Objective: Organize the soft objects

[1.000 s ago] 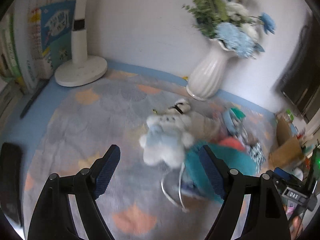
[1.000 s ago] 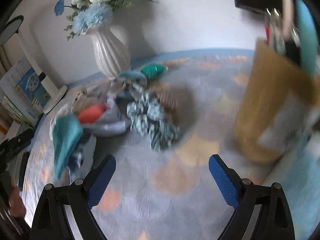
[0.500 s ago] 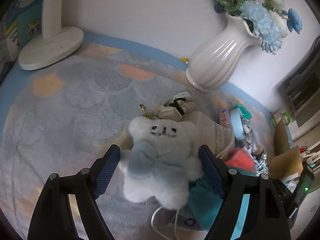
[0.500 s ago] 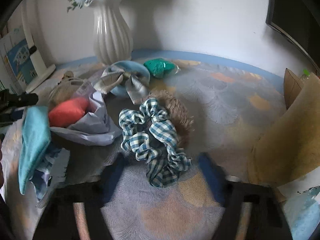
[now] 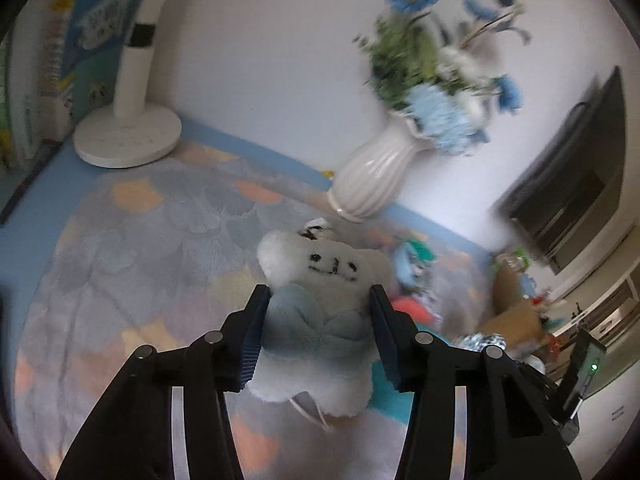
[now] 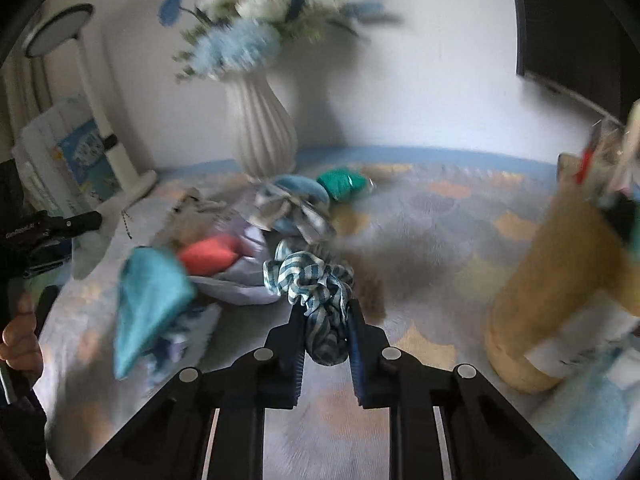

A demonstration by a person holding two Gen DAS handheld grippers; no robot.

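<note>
A white plush toy (image 5: 324, 268) with a stitched face and a pale blue bow hangs a little above the patterned cloth (image 5: 140, 248). My left gripper (image 5: 319, 294) is closing and its pads press on the toy's sides. In the right wrist view a blue-and-white checked scrunchie (image 6: 310, 276) sits squeezed between the closing jaws of my right gripper (image 6: 325, 310). A heap lies to its left: a teal cloth (image 6: 150, 296), a coral-red piece (image 6: 208, 254), a lilac pouch (image 6: 240, 284), a blue bow headband (image 6: 296, 200) and a green bundle (image 6: 344, 184).
A white ribbed vase (image 5: 372, 176) with blue flowers stands by the wall. A white lamp base (image 5: 128, 136) and books (image 5: 40, 80) are at the left. A brown cardboard holder (image 6: 560, 292) stands at the right, a dark screen (image 5: 572, 184) behind it. A person's hand (image 6: 20, 340) shows at the left edge.
The left gripper came up to the plush toy, closed on it and raised it off the cloth. The right gripper moved in on the checked scrunchie and closed on it.
</note>
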